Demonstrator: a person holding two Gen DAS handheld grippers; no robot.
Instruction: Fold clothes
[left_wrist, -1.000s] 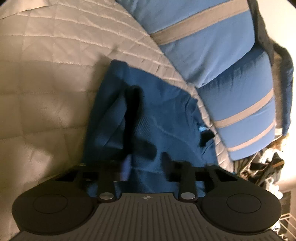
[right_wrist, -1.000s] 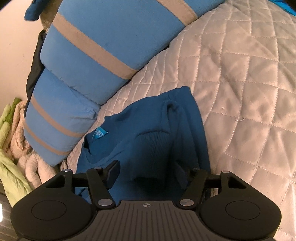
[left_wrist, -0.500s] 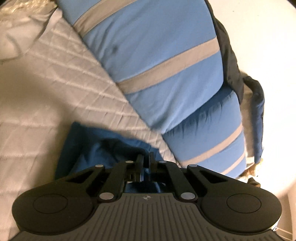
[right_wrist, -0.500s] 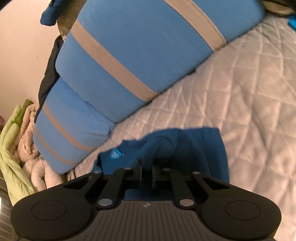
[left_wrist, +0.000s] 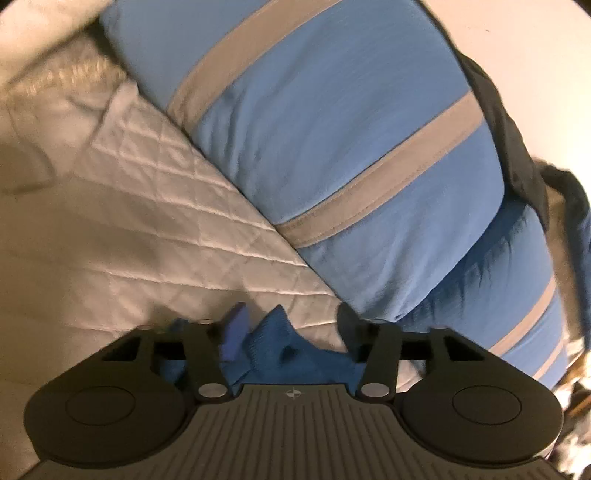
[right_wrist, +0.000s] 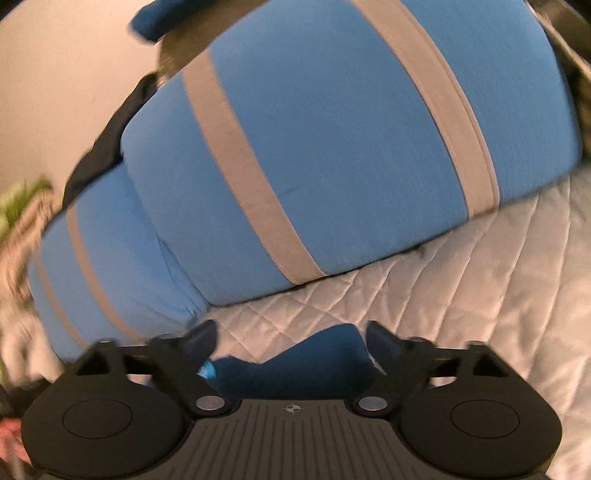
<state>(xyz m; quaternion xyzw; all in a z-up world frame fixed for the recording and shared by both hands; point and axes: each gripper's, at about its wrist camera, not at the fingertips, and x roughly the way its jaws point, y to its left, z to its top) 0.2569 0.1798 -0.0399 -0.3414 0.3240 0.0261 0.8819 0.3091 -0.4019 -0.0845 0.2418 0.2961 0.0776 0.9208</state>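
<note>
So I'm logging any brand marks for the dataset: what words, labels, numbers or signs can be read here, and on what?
No readable text anywhere.
Light blue tag on the dark blue garment: too blurred to read.
Small round emblem on the left gripper's body: a symbol, no letters.

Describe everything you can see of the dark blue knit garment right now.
Only a small part of the dark blue knit garment shows, low in both wrist views. It looks like soft ribbed fabric, bunched into peaks rather than flat. It lies on the white quilted bedspread, near the blue pillow with grey stripes. A light blue tag shows at one edge. It sits between the spread fingers of the left gripper and the right gripper; neither grips it.
</note>
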